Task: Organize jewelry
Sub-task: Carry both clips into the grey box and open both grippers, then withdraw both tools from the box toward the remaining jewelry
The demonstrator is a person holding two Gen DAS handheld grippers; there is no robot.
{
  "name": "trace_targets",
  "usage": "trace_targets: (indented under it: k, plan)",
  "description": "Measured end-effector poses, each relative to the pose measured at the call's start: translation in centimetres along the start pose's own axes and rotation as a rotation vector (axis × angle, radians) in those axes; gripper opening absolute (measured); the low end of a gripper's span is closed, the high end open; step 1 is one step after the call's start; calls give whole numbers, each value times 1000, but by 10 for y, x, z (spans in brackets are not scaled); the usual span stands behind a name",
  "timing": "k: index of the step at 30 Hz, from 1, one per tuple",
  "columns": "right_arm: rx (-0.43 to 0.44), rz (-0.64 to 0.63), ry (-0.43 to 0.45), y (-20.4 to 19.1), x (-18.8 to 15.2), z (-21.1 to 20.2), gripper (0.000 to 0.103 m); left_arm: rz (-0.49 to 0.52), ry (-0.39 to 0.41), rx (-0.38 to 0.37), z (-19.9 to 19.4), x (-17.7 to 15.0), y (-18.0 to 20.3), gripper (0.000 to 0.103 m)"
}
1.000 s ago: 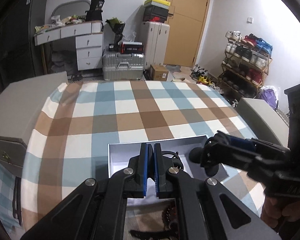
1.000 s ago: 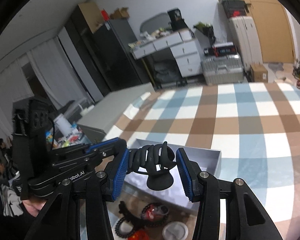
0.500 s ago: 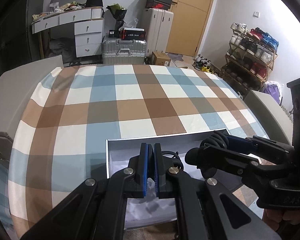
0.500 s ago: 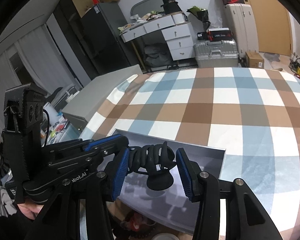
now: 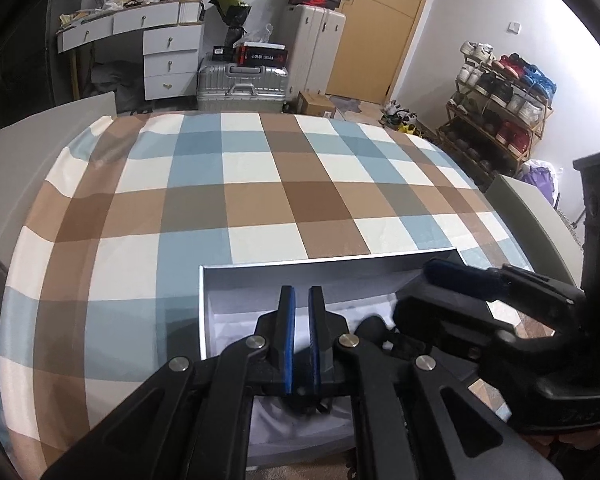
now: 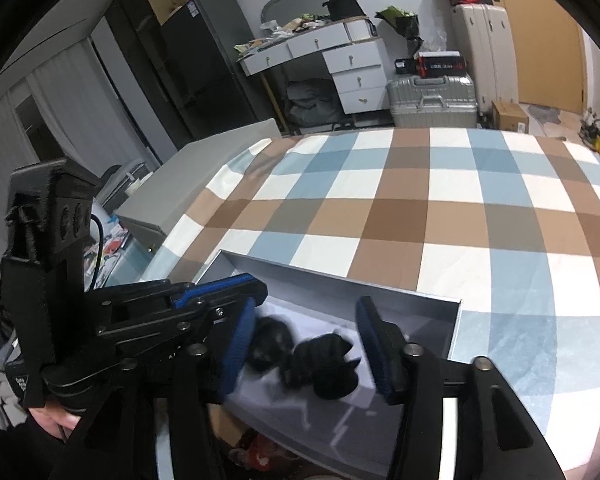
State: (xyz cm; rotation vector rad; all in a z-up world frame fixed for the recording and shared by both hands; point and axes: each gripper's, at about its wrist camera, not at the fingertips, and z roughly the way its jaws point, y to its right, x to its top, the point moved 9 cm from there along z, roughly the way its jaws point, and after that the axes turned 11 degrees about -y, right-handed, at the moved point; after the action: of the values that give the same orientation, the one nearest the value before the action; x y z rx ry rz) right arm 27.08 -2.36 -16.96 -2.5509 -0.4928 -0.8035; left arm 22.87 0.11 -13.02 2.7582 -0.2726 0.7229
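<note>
Left gripper (image 5: 301,334) sat over the near-left part of the box (image 5: 340,265), jaws clenched with only a thin slit between the blue pads and nothing visible in it. Its dark body also showed at the left edge of the right wrist view (image 6: 216,294).

Box: grey, open-topped, lined with white paper, lying on the near part of the checked cloth (image 5: 260,200).

Right gripper (image 6: 306,344) reached into the box from the right, jaws just opened and standing released, pads off the clip. The black hair clip (image 6: 320,364) lay blurred on the paper between the right gripper's fingers, touching neither pad. A second dark item (image 6: 270,342) lay just left of it, too blurred to identify.

A hand (image 6: 54,418) held the left gripper's handle.
</note>
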Motion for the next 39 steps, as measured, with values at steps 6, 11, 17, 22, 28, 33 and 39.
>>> trace_targets:
  k: [6, 11, 17, 22, 28, 33, 39]
  plan:
    - [-24, 43, 105, 11, -9, -35, 80, -11, 78, 26, -25, -2, -2, 51]
    - [-69, 81, 180, 20, -19, -67, 92, 3, 117, 58, -41, -5, 2, 63]
    - [-100, 60, 260, 11, -29, -103, 103, 9, 184, 110, -62, -11, 6, 67]
    - [-133, 22, 278, -3, -40, -118, 103, 3, 220, 130, -73, -19, 11, 72]
    - [-174, -20, 268, -16, -62, -127, 103, -28, 252, 171, -84, -33, 14, 83]
    - [-173, -14, 255, -20, -84, -135, 103, -60, 273, 186, -92, -51, 14, 94]
    - [-168, 11, 197, -21, -116, -131, 103, -101, 255, 195, -90, -80, 13, 100]
